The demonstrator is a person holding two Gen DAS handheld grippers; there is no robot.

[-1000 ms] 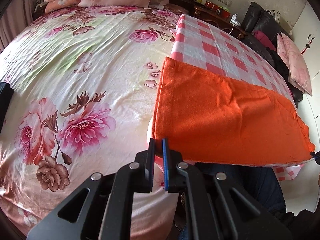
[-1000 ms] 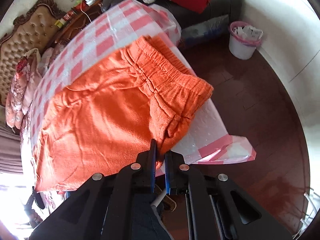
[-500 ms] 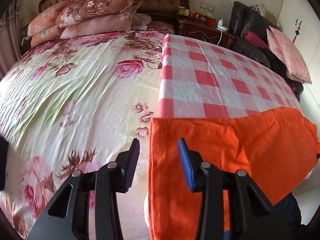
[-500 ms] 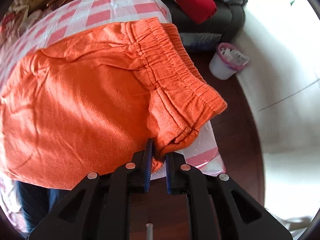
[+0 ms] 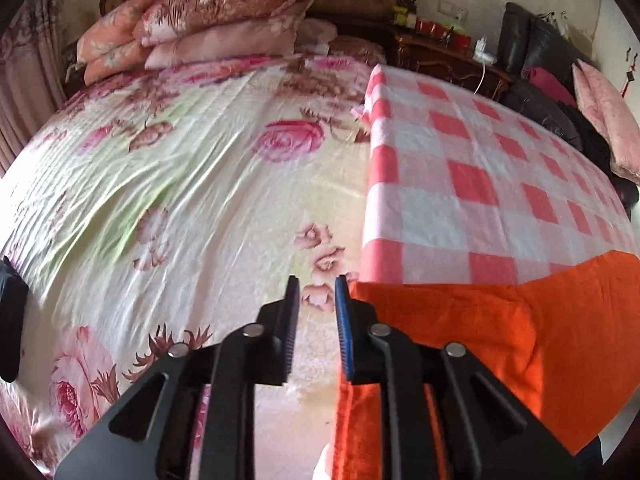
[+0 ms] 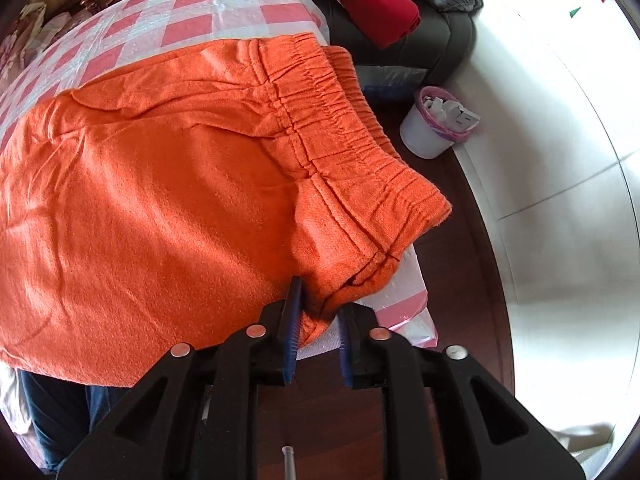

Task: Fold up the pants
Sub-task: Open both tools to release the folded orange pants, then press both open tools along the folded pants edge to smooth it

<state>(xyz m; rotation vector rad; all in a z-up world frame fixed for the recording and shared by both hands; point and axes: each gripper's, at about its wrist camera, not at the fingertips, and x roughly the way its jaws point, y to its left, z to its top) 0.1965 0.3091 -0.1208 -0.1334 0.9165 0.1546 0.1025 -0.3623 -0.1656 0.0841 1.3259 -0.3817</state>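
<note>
Folded orange pants (image 6: 160, 200) lie on a red-and-white checked cloth (image 5: 460, 184) at the bed's near right corner, elastic waistband (image 6: 352, 152) towards the floor side. My right gripper (image 6: 320, 300) points down at the near waistband corner. Its jaws are opening, with that corner loose between them and the right pad clear of the fabric. In the left wrist view the pants (image 5: 500, 332) fill the lower right. My left gripper (image 5: 317, 280) hovers just left of their left edge, over the floral sheet (image 5: 180, 184). Its jaws are closing with nothing between them.
Stacked pillows (image 5: 208, 28) lean on the headboard at the far end. A dark sofa (image 6: 448, 32) holding a red bundle (image 6: 380, 12) stands beyond the bed, a white bin (image 6: 432, 128) on the dark floor (image 6: 460, 280) beside it. A person's jeans-clad leg (image 6: 52, 420) is at the near edge.
The left gripper let go of the pants' near left corner, opened wide, slid left off the fabric and has narrowed again. The right gripper's jaws, shut on the waistband corner, have parted.
</note>
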